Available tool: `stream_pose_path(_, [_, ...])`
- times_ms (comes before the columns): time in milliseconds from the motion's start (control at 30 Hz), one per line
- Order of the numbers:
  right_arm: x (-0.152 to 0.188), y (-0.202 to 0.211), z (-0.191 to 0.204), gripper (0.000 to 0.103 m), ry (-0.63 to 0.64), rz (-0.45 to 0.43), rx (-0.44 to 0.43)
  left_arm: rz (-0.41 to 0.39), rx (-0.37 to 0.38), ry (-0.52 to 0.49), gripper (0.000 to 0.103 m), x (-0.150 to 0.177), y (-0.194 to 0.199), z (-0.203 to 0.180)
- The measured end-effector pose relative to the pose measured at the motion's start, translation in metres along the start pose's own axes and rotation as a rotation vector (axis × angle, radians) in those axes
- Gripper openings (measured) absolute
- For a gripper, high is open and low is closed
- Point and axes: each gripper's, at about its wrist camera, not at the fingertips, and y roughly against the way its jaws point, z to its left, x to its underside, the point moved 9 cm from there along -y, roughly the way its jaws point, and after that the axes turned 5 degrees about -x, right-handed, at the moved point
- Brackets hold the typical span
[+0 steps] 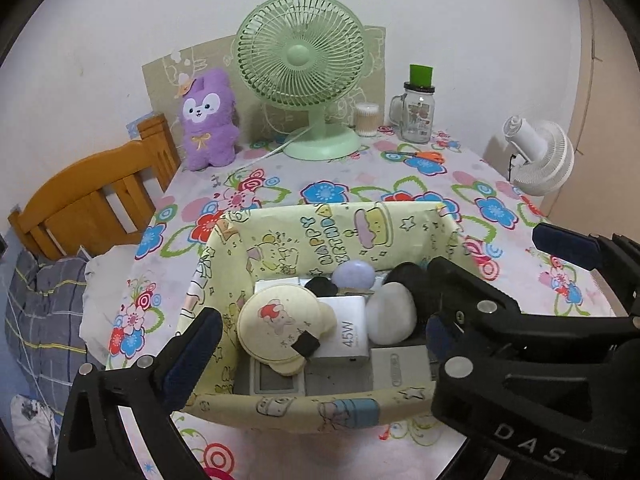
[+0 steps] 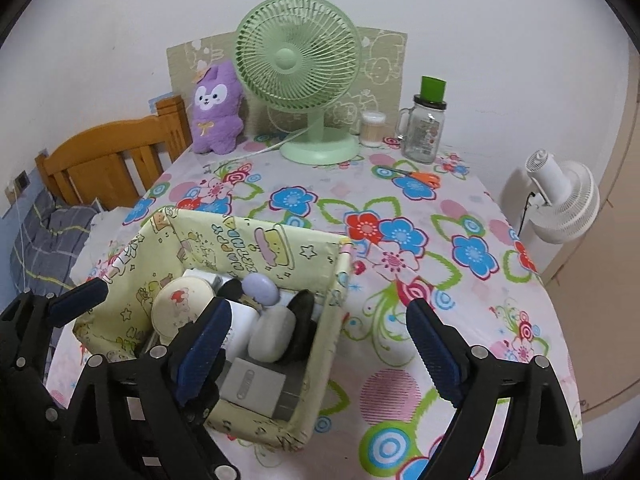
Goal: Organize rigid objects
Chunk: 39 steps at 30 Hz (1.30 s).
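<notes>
A: Basket [image 1: 320, 232] w/ the yellow cartoon lining sat on the floral worktop [image 2: 460, 280], near its front edge, long axis running left-right in the left wrist view, its near wall facing that camera.

B: Contents readable?

A: Partly. Round cream compact [image 1: 276, 326] lay on top at the left, white 45W charger [image 1: 346, 336] beside it w/ the print running up its face, a white pebble-shaped case [image 1: 390, 316] to the right, a lilac oval [image 1: 354, 274] behind. Black items and grey flat pieces underneath were mostly covered, couldn't tell what they were.

B: Grippers?

A: Left gripper [image 1: 320, 336] spread wide, nothing between its fingers, hovering over the basket. Right gripper [image 2: 316, 344] also wide apart and empty; its left finger [image 2: 204, 344] blocked part of the basket's inside. Fisheye rims cut off both bodies.
</notes>
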Motion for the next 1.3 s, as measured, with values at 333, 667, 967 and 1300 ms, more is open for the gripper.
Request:
stream_pose_path(333, [0.005, 0.023, -0.029, 0.096, -0.048, -0.034, 0.027, -0.015, 0.025, 0.009, 0.103, -0.004, 0.015, -0.017])
stream_pose_path(667, [0.011, 0.046, -0.058, 0.097, -0.095, -0.064, 0.047, -0.045, 0.043, 0.008, 0.103, -0.009, 0.031, -0.036])
stream_pose_path(967, [0.012, 0.073, -0.084, 0.098, -0.112, -0.104, 0.095, -0.074, 0.065, 0.008, 0.103, -0.014, 0.046, -0.051])
stream_pose_path(1300, [0.012, 0.107, -0.110, 0.100, -0.155, -0.163, 0.121, -0.138, 0.078, 0.007, 0.103, -0.025, 0.072, -0.063])
